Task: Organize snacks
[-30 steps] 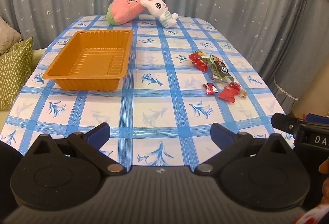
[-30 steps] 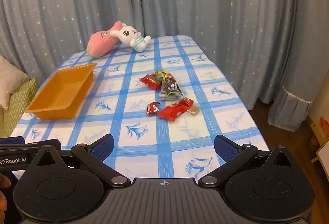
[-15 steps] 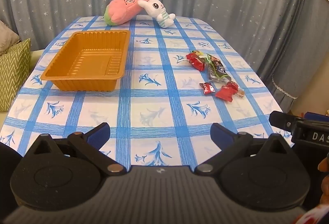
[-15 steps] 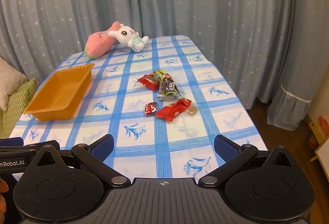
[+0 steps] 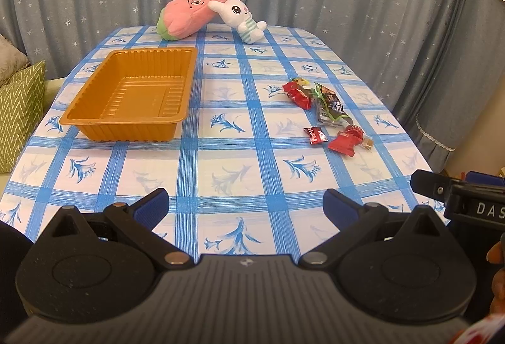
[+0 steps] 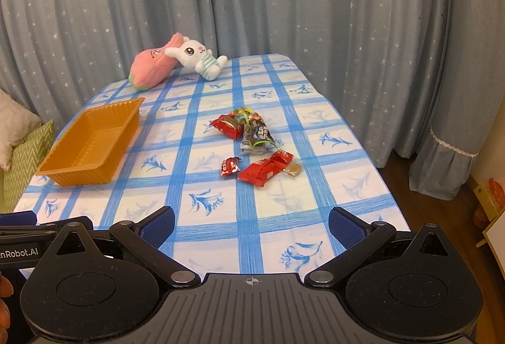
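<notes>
An empty orange plastic tray (image 5: 132,97) (image 6: 91,143) sits on the left half of the blue-checked table. Several wrapped snacks lie in a loose cluster on the right half: a red pack (image 5: 296,96) (image 6: 228,126), a dark pack (image 5: 329,107) (image 6: 257,135), a small red candy (image 5: 315,135) (image 6: 230,165), a longer red pack (image 5: 345,141) (image 6: 266,168) and a tan sweet (image 6: 293,169). My left gripper (image 5: 246,206) hangs open over the near table edge, well short of the tray. My right gripper (image 6: 251,225) is open too, nothing between its fingers, short of the snacks.
A pink plush (image 5: 186,17) (image 6: 151,66) and a white rabbit plush (image 5: 241,15) (image 6: 197,58) lie at the table's far end before grey-blue curtains. Green and white cushions (image 5: 19,110) (image 6: 15,126) sit left of the table. The table's right edge drops to the floor.
Both cameras have shifted slightly, so the tray, snacks and plush toys sit a little differently in view. Both grippers stay open and empty.
</notes>
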Demonstrator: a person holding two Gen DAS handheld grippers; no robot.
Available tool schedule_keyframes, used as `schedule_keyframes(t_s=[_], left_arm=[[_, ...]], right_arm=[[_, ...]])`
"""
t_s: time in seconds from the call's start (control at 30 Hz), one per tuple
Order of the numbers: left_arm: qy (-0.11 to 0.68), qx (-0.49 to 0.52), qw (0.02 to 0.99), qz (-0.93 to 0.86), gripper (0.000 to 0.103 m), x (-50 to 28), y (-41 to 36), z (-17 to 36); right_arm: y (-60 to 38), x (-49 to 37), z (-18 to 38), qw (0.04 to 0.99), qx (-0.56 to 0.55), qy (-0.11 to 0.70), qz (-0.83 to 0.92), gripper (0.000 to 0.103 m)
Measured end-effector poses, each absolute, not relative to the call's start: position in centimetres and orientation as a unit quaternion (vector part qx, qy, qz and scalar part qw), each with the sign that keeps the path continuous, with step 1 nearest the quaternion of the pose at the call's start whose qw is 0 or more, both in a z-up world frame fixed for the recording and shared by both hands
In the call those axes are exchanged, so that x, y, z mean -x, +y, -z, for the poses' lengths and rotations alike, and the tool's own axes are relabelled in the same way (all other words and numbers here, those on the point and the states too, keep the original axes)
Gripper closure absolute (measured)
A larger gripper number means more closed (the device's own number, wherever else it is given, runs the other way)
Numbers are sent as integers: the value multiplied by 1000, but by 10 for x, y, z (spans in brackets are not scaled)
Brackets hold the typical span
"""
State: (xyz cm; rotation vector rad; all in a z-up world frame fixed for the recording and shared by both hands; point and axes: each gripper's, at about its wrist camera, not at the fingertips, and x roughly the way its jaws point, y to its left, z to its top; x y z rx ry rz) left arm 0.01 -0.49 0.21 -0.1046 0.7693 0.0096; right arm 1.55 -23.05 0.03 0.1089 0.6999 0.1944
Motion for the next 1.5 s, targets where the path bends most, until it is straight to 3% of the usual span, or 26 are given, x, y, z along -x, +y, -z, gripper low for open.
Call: schedule_keyframes(t_s=[1.5], left_arm=[[374, 52, 926, -2, 0, -2, -11, -3]], right_arm=[[-233, -16, -1, 934, -54, 340, -92, 0]])
